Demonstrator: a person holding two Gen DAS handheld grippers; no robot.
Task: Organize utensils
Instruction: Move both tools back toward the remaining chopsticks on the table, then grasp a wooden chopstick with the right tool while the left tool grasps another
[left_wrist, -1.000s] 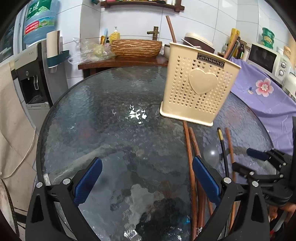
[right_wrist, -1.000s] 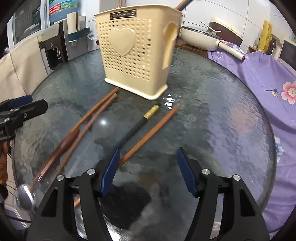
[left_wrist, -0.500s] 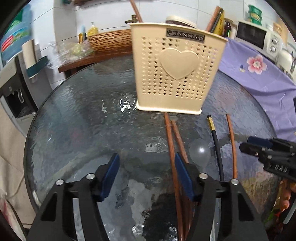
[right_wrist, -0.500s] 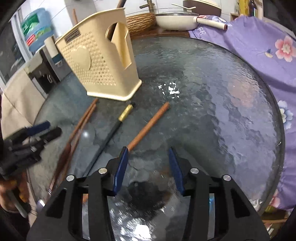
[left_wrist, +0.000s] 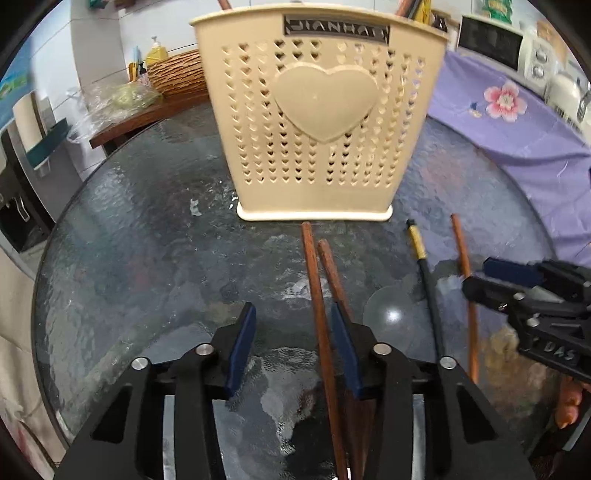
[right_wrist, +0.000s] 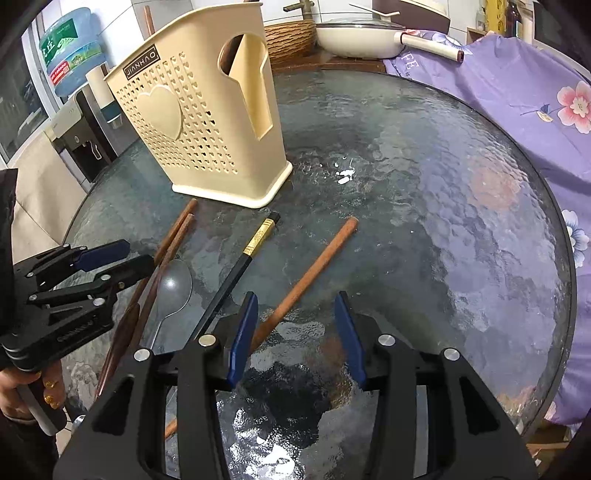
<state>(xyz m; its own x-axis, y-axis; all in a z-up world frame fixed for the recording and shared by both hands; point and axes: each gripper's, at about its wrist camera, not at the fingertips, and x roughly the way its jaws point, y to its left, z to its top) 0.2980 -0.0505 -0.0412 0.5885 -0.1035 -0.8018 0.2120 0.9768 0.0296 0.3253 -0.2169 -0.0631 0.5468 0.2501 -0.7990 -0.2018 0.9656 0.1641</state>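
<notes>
Chopsticks lie flat on the round glass table. The left gripper has slid closer; its jaws are closing around a brown chopstick, not squeezing yet. The right gripper waits half-open over another brown chopstick. Farther back, the cream utensil holder looks bigger now.

Brown chopsticks lower ends cut off by frame edge.

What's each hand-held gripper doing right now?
Left hand-held gripper: closing around a brown chopstick, not gripping.
Right hand-held gripper: open, holding nothing.
</notes>
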